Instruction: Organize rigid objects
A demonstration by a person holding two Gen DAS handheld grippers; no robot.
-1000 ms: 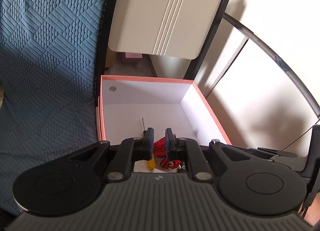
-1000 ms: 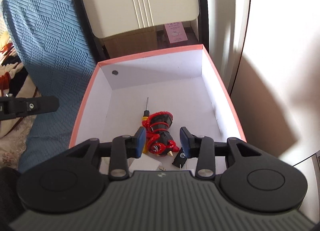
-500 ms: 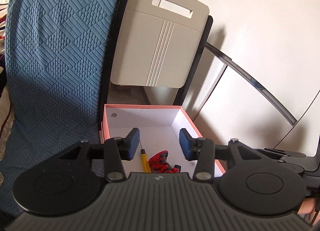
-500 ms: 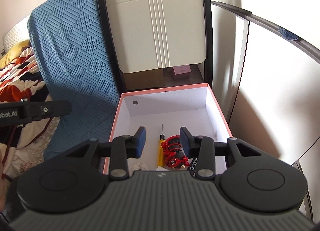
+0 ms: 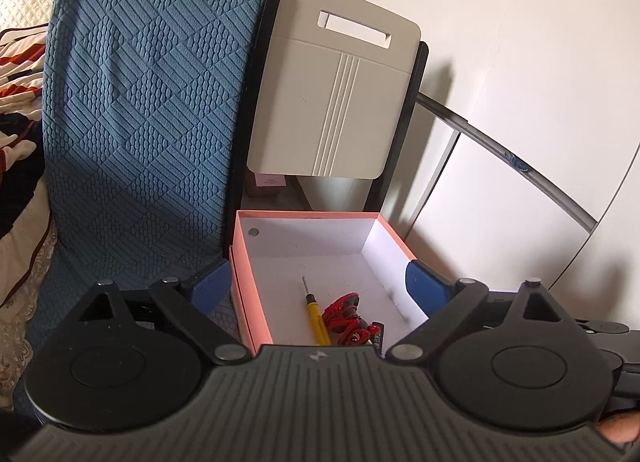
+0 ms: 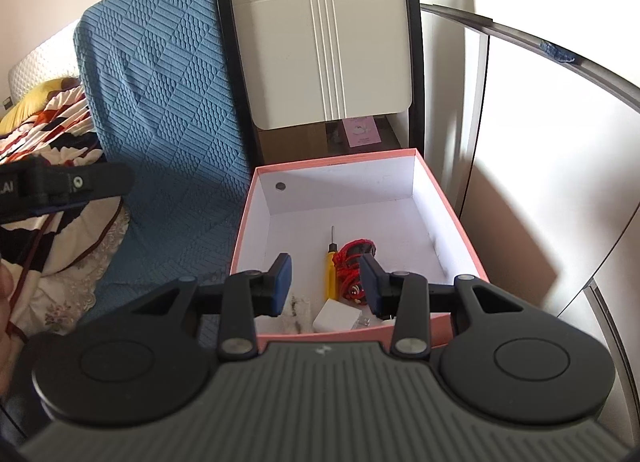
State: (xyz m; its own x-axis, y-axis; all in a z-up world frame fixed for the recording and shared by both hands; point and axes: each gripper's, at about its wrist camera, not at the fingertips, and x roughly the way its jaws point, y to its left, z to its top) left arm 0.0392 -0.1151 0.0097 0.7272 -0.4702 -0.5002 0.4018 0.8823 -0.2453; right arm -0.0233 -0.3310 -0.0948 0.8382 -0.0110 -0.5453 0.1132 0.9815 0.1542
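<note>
While left gripper [image 5: 318,286] fingers just opened, red toy [image 5: 348,318] lies below, unheld.

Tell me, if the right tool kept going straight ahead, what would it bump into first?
Probably the red toy lying in the pink box, beside the yellow screwdriver. The right tool points down at them; depth is hard to judge.

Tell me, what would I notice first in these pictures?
Probably the pink box in the middle, with a red toy and a yellow screwdriver lying side by side inside. To its left hangs a big blue quilted cover, and behind it stands a cream panel.
</note>
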